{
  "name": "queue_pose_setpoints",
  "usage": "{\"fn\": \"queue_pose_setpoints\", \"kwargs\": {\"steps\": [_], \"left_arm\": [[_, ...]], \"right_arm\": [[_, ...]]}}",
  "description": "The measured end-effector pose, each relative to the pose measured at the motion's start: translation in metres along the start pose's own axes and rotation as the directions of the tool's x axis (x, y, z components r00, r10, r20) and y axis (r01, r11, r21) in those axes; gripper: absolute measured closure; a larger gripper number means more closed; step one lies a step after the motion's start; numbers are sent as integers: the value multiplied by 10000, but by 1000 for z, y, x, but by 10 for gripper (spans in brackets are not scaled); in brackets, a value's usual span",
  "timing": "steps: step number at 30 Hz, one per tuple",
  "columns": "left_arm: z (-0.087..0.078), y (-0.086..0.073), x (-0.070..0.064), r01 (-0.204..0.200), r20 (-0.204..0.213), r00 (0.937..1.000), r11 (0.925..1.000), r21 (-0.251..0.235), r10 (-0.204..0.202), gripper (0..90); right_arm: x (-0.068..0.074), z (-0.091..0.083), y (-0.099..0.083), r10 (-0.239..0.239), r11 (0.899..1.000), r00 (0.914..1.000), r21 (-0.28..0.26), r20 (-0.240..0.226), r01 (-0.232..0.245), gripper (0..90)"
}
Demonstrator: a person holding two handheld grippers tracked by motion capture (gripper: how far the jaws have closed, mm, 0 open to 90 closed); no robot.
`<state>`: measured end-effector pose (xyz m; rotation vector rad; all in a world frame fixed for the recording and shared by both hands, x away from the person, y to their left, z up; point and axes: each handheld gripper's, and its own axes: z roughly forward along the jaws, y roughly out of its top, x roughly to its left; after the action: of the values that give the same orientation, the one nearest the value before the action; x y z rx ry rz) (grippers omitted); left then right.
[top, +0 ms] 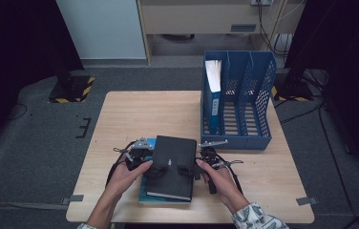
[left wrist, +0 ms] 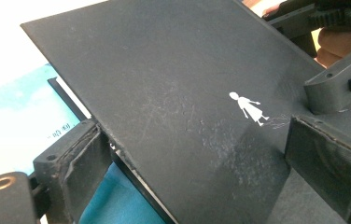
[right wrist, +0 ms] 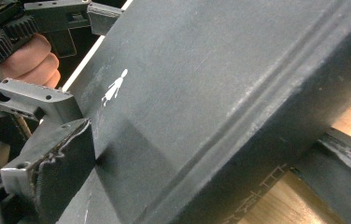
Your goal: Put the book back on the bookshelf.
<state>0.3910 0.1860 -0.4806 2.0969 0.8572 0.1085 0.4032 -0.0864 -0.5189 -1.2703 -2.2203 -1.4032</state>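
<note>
step: lifting black book (top: 172, 167) off teal book (top: 145, 191) | left gripper (top: 153, 170), right gripper (top: 189, 170) both clamp it; next: raise level toward file rack (top: 237, 102)

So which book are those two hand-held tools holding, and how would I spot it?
Start at the wooden table and look at its near edge, in front of the blue file rack. There the left tool and the right tool grip a black book from either side, above a teal book. Unlike its teal neighbour, its plain black cover bears one tiny white figure.
</note>
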Motion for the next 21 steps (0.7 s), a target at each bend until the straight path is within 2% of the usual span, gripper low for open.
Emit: {"fn": "queue_pose_setpoints", "kwargs": {"steps": [6, 10, 13, 17, 21], "left_arm": [[-8, 4, 2, -58, -176, 9998, 9993, -381, 51, 99], [-16, 7, 5, -62, -333, 9994, 9979, -637, 41, 169], [-20, 9, 7, -67, -424, 9991, 9972, -745, 35, 176], [-28, 12, 10, -48, -566, 9984, 9959, -908, -4, 235], [-33, 13, 11, 107, -672, 9976, 9944, -1054, -179, 283]], "right_arm": [[13, -4, 10, -811, 9961, 9954, -309, 512, 828, 13], [19, -5, 18, -1132, 9926, 9905, -361, 787, 1163, 21], [25, -7, 25, -1391, 9892, 9856, -339, 961, 1429, 41], [30, -9, 34, -1685, 9840, 9789, -392, 1155, 1740, 66], [35, -11, 40, -1914, 9793, 9729, -415, 1295, 1982, 81]]}}
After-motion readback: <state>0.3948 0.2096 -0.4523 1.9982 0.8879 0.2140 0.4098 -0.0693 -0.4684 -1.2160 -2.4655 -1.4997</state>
